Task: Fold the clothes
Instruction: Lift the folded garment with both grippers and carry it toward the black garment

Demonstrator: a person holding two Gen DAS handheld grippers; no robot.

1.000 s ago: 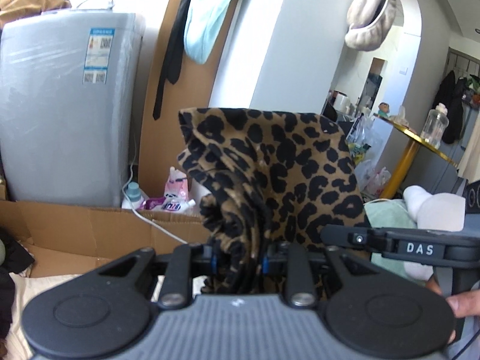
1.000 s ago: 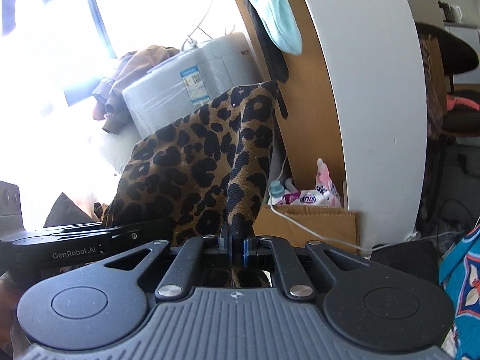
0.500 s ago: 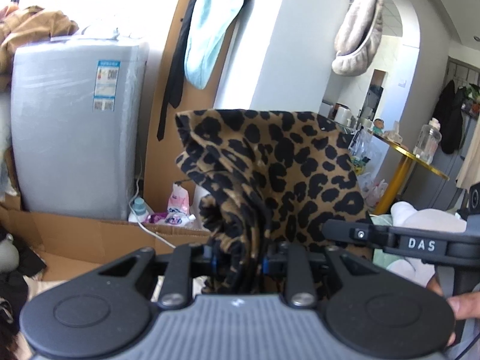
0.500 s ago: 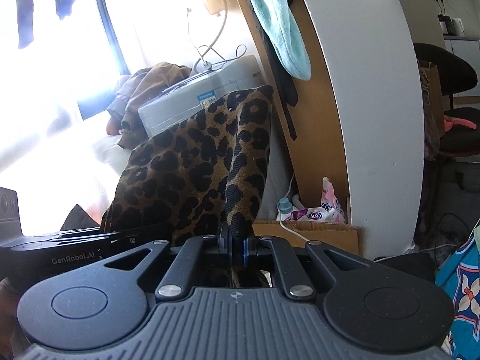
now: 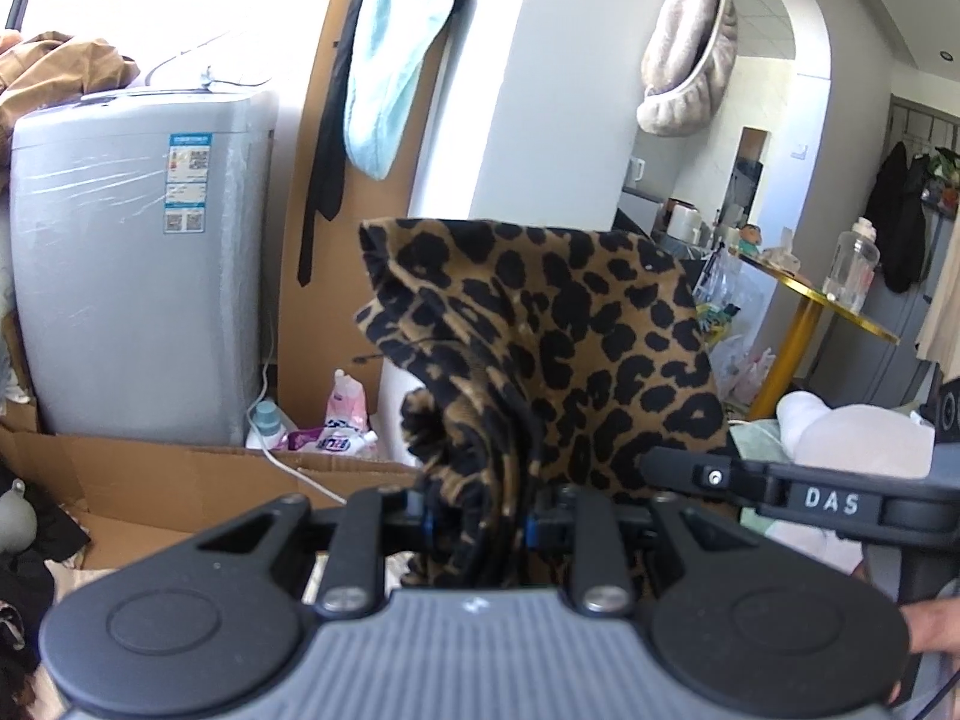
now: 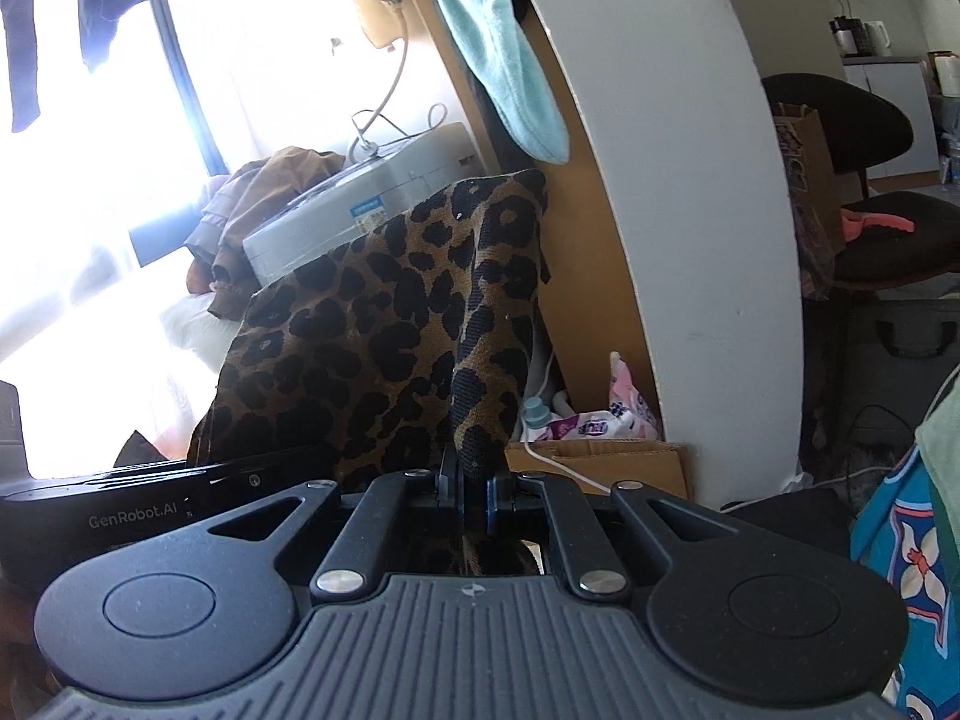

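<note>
You are pinching the leopard-print garment (image 5: 540, 354) in both claws: your left gripper (image 5: 480, 525) is clamping a thick bunch, your right gripper (image 6: 474, 495) a thin edge. It is rising just ahead of each claw, stretched between them (no finished fold showing), so the folding itself is looking mostly still ahead

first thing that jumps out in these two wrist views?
The leopard-print garment fills the middle of both views, held up in the air between the two tools: the left gripper clamps a thick bunched wad of it, the right gripper pinches a thin edge. Behind it on the left stands a grey washing machine, with a light blue towel hanging above.
</note>
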